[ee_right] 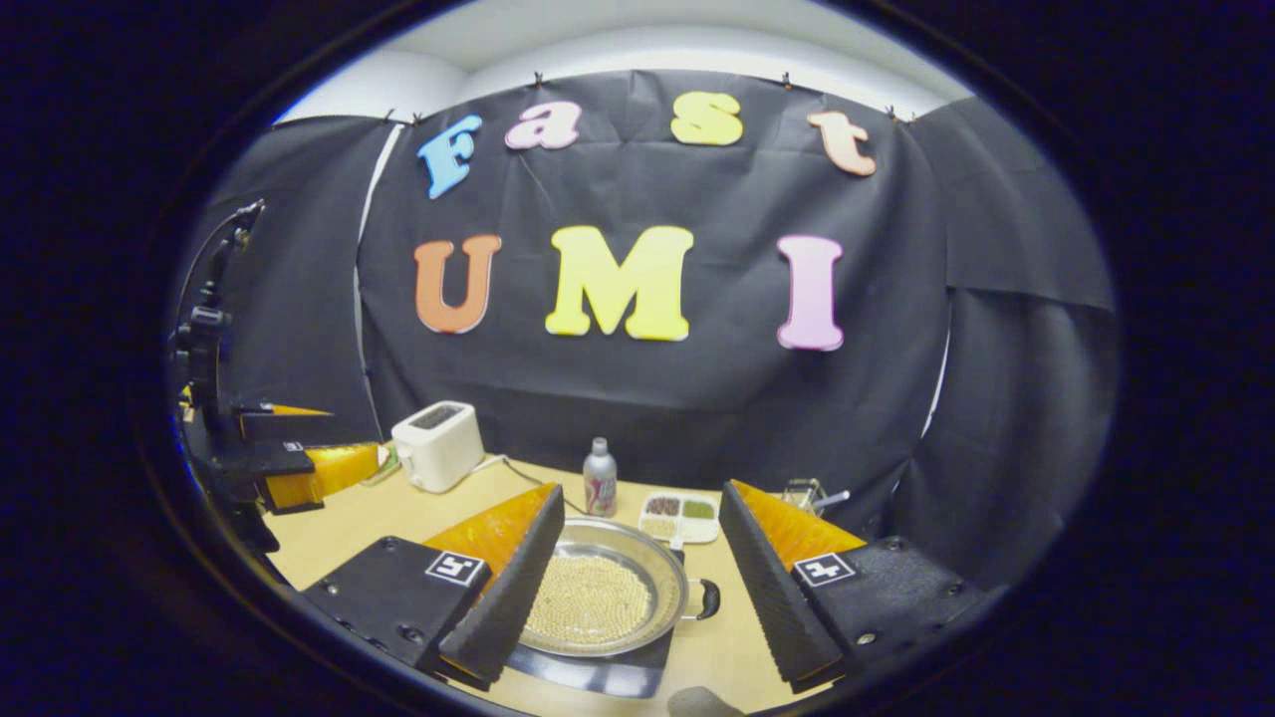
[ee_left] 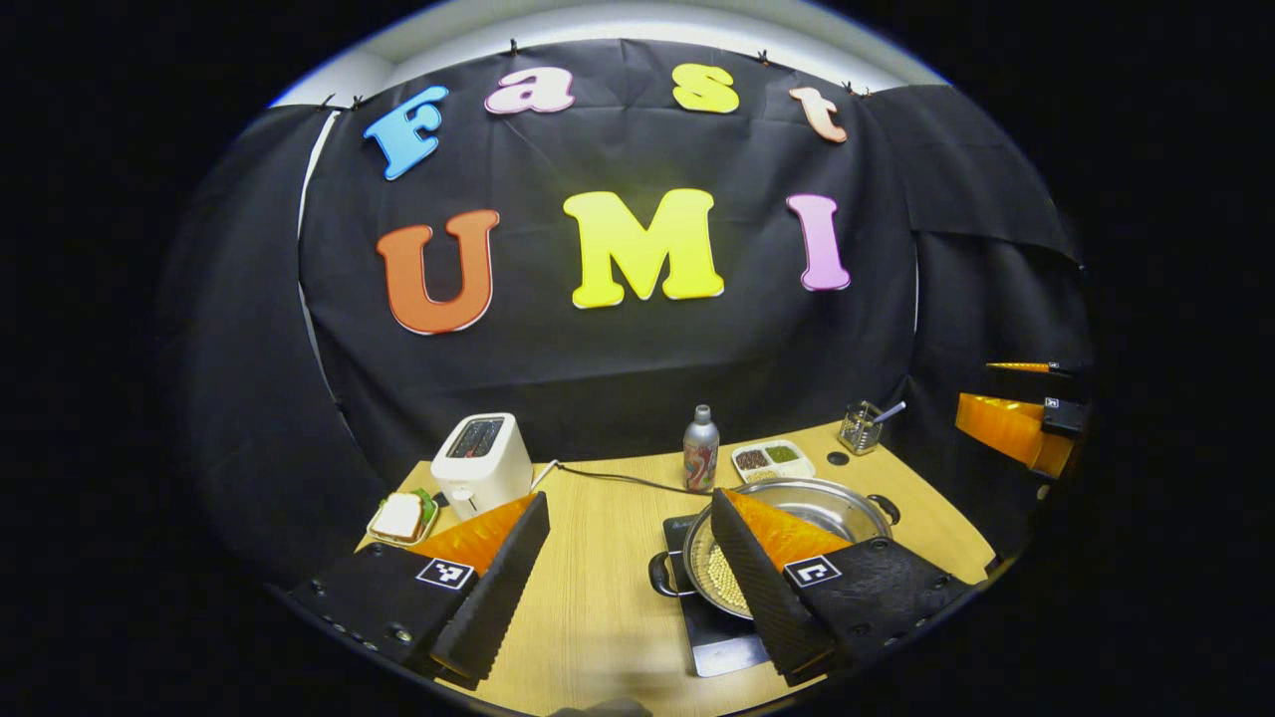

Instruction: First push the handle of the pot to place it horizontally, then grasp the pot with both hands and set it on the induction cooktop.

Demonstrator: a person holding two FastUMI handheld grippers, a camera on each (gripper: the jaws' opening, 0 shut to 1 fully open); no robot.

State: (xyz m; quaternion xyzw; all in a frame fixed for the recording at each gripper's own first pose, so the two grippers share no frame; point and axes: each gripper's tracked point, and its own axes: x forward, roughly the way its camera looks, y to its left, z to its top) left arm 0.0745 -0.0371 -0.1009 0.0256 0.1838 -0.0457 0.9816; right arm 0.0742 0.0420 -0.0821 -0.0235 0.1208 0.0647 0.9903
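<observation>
So the wooden desk (ee_right: 398,513) has a smooth, light grain and carries everything. Toward its near edge sits the flat, dark, glassy induction cooktop (ee_left: 719,642), and the pot (ee_right: 598,597) is resting right on top of it: wide, shallow, shiny steel, round, its bottom covered in small pale beads, with a black loop handle on each side.

Back near the far left corner there's a boxy white toaster (ee_left: 482,464), glossy plastic by the look of it. Beside it, at the left edge, a small tray with a sandwich (ee_left: 400,518). Along the far edge: a slim metal bottle (ee_right: 599,478), a white divided dish (ee_right: 679,516) of grains, and a wire mesh holder (ee_left: 859,428) at the far right corner.

Left gripper (ee_left: 630,568) has its ridged fingers spread wide, nothing between them. Right gripper (ee_right: 640,573) is also wide apart, holding nothing, pot showing in the gap.
</observation>
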